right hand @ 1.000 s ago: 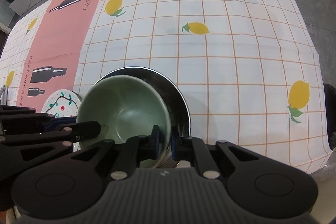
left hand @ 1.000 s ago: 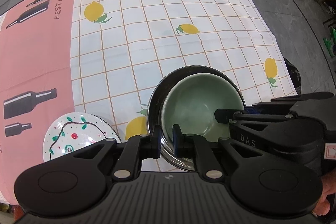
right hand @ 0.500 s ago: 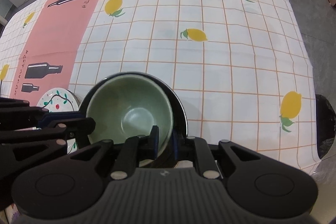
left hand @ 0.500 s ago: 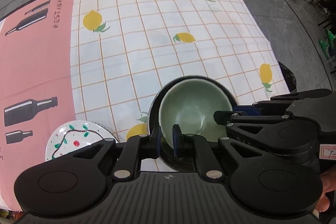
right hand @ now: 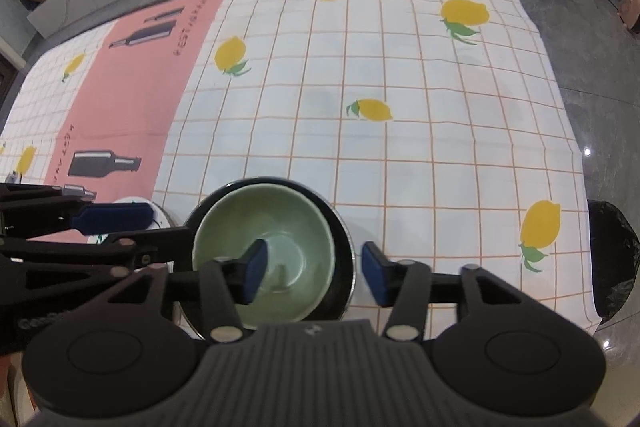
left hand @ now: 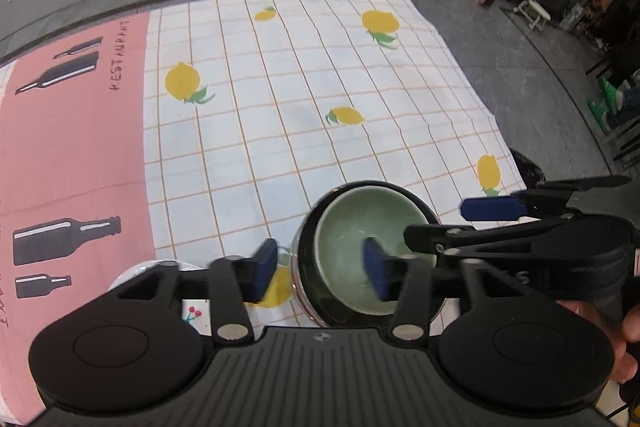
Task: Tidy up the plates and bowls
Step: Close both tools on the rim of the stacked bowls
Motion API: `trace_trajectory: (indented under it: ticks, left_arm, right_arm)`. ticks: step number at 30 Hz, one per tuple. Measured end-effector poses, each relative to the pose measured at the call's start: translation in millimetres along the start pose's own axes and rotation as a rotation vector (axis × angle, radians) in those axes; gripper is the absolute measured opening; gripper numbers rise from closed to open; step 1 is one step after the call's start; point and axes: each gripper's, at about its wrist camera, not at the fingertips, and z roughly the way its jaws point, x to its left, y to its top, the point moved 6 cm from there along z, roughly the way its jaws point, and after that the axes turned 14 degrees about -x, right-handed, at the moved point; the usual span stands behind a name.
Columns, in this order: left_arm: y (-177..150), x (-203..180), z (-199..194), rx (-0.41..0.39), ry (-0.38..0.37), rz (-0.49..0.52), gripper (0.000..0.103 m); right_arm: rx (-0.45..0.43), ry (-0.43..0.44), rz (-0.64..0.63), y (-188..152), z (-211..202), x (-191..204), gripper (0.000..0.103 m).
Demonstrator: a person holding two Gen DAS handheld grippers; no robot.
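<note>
Surface: table w/ lemon-print grid cloth [right hand: 400, 163], pink strip at left; tiled floor beyond.

Status: green bowl [right hand: 280, 247] sits nested inside steel bowl [right hand: 344, 239] near front edge of the cloth. Nesting step judged done.

Left gripper [left hand: 320, 267]: fingers spread wide, holding nothing; straddles near-left rims of both bowls. Right gripper [right hand: 310, 275]: fingers also wide, empty; straddles right rims.

Plate [right hand: 160, 217] (white, painted) lies just left of the bowls, partly hidden by left gripper. Remaining, as a judgement: plate not yet stacked w/ bowls; no other dishes visible.
</note>
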Motion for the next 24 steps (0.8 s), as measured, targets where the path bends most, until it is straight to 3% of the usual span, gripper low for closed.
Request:
trace_trajectory:
  ticks: [2, 6, 14, 20, 24]
  left_arm:
    - [-4, 5, -1, -0.005, -0.018, -0.024, 0.07]
    - [-16, 16, 5, 0.0, -0.036, -0.111, 0.073]
    - [-41, 36, 22, -0.027, -0.054, -0.402, 0.074]
    - [-56, 41, 33, -0.057, -0.024, -0.482, 0.074]
    - [-70, 47, 40, -0.057, -0.035, -0.596, 0.074]
  right_arm:
    - [-0.002, 0.017, 0.027, -3, 0, -5, 0.07]
    - [0.035, 0.036, 0.11, -19, 7, -19, 0.07]
    - [0.063, 0.084, 0.343, -46, 25, -39, 0.07]
    - [0.061, 0.145, 0.542, -63, 40, -46, 0.07]
    - [0.048, 0.177, 0.64, -71, 44, -49, 0.07]
